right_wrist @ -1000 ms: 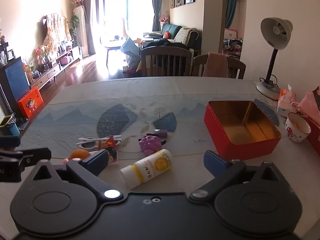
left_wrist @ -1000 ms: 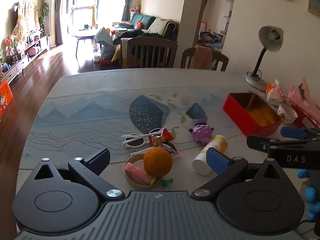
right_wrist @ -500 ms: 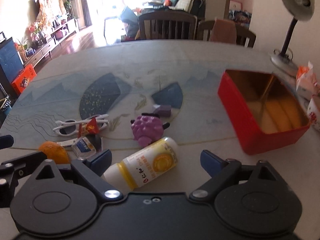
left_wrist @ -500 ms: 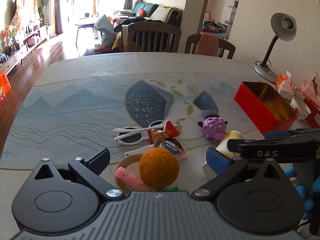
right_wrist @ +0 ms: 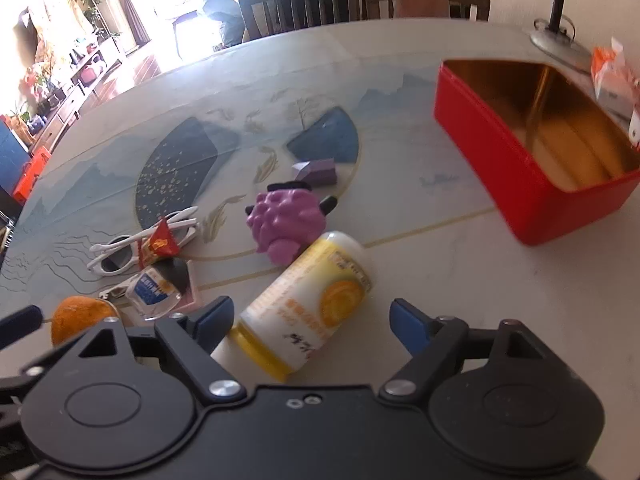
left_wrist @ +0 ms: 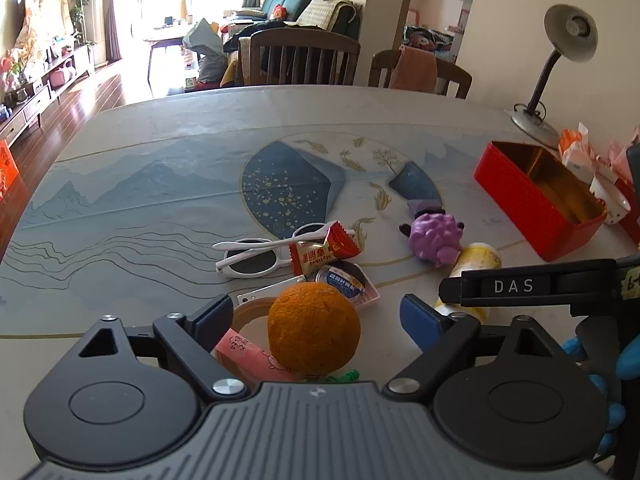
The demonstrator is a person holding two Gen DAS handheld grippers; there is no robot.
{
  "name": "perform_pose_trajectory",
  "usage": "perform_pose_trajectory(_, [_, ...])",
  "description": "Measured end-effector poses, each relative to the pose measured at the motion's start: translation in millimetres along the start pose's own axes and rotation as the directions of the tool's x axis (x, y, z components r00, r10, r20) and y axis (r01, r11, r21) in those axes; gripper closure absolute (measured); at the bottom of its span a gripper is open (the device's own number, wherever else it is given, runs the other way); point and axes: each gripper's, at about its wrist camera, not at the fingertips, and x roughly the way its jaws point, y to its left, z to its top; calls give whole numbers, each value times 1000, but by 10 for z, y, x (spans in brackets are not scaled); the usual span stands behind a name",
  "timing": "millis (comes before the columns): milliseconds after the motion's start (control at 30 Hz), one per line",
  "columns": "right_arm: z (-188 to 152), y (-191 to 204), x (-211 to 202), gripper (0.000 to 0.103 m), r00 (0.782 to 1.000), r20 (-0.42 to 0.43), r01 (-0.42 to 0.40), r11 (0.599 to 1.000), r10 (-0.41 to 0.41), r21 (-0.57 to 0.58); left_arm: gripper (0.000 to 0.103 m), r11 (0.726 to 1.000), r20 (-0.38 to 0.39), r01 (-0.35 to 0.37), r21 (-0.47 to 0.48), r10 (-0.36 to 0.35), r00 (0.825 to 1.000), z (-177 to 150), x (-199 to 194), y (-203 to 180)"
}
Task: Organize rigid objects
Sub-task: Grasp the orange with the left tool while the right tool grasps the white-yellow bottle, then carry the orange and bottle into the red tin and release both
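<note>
Since 1 second ago, I am bringing my spread right gripper [right_wrist: 310,318] down around the yellow bottle [right_wrist: 306,306]. I am centring it before pinching; my left gripper [left_wrist: 316,318], also spread, is flanking the orange [left_wrist: 314,332].

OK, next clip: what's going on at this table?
A person holds tongs in each hand over a pile of clutter. The left tongs are open around an orange without gripping it. The right tongs are open around a yellow bottle lying on its side. Nothing is lifted yet, and the red tin looks empty.
</note>
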Motion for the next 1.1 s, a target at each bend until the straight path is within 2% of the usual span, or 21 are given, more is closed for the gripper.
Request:
perform_pose_trajectory(100, [-22, 4, 37, 37, 1000, -12, -22, 1000, 22, 12, 32, 1000, -19, -7, 9, 7, 1000, -6, 62, -20])
perform_pose_trajectory(233, [-33, -5, 20, 46, 1000, 1, -31, 999, 31, 21, 41, 1000, -28, -13, 8, 14, 1000, -16, 87, -24])
perform_pose_trajectory(300, [-36, -27, 7, 48, 999, 3, -37, 999, 37, 24, 51, 1000, -39, -24, 7, 24, 999, -16, 106, -31])
perform_pose_trajectory(533, [-36, -132, -95, 58, 999, 16, -31, 999, 31, 16, 51, 999, -49, -46, -4, 46, 998, -5, 116, -59])
perform_pose_trajectory(800, [-27, -399, -315, 59, 997, 49, -67, 998, 66, 21, 52, 996, -70, -68, -50, 64, 995, -9, 85, -55])
perform_pose_trajectory(1100, [40, -653, -576, 59, 985, 74, -157, 988, 155, 16, 52, 990, -57, -97, -98, 92, 994, 37, -101, -131])
